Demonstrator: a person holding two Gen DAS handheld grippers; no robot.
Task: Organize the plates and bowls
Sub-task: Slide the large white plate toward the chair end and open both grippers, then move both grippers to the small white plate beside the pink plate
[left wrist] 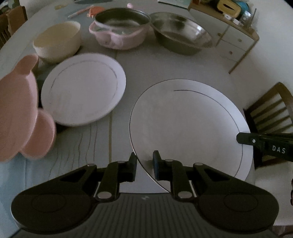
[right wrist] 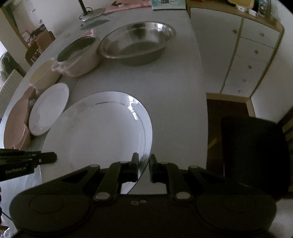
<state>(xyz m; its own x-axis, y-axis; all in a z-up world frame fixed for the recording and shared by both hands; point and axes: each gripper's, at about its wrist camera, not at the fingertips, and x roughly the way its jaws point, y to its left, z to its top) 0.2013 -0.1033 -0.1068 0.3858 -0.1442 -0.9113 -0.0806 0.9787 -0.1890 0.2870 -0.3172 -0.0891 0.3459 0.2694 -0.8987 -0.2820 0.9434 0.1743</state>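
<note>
Large round white plate (left wrist: pixel 186 128) is being pinched by left gripper (left wrist: pixel 145 161) and right gripper (right wrist: pixel 143 164); next, stacking toward ten o'clock.

White plate (left wrist: pixel 186 128), thin dark ring; pink bear-shaped tray (left wrist: pixel 20 109).

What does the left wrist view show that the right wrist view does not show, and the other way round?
Only the left wrist view shows a wooden chair and a pink pen. Only the right wrist view shows a lamp base and a dark chair seat. Both show the large white plate gripped at its rim by the left gripper and the right gripper, the small white plate and the steel bowl.
</note>
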